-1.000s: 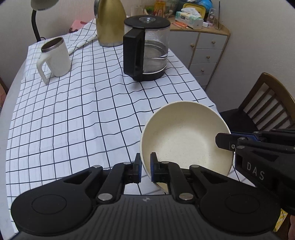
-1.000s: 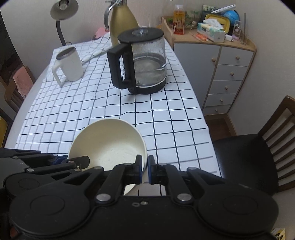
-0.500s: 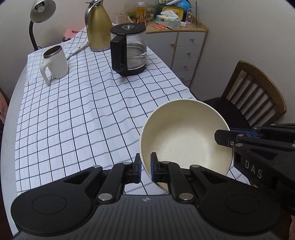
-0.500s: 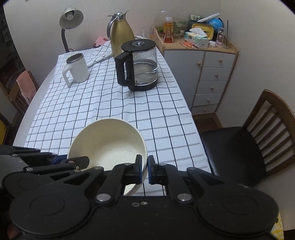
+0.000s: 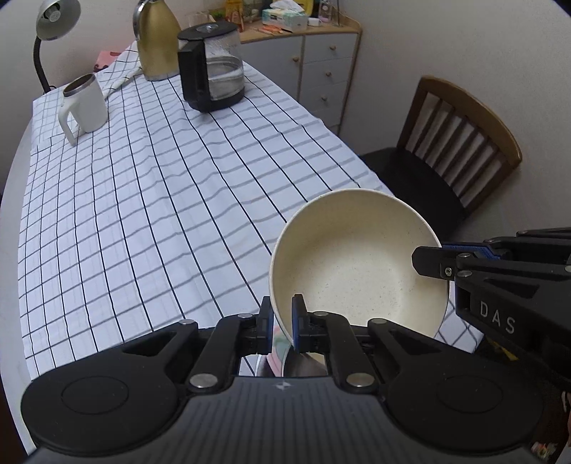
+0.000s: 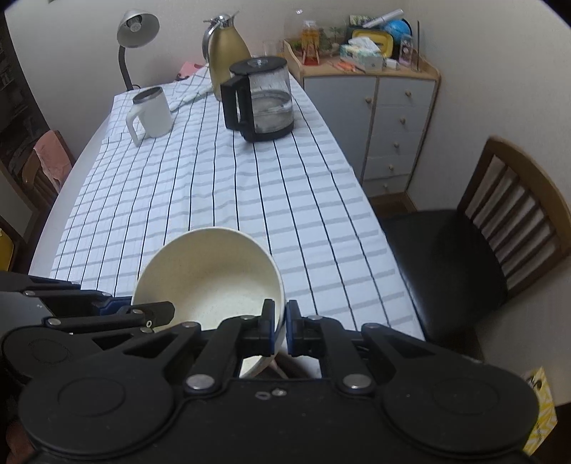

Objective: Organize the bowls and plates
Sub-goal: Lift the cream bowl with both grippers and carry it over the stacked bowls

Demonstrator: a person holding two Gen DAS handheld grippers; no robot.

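Note:
A cream speckled bowl hangs in the air over the near end of the checked tablecloth, tilted toward the cameras. My left gripper is shut on the bowl's left rim, one pad inside and one outside. My right gripper is shut on the opposite rim of the same bowl. In the left wrist view the right gripper reaches the rim from the right. The left gripper comes in from the left in the right wrist view. The bowl is empty.
On the table's far end stand a white mug, a glass kettle with black handle and a gold thermos. A desk lamp is at the back left. A wooden chair and a drawer cabinet flank the right side.
Both grippers have pulled back from the far end with the bowl held between them. The kettle, mug and thermos now look smaller and farther away, and the chair shows more fully.

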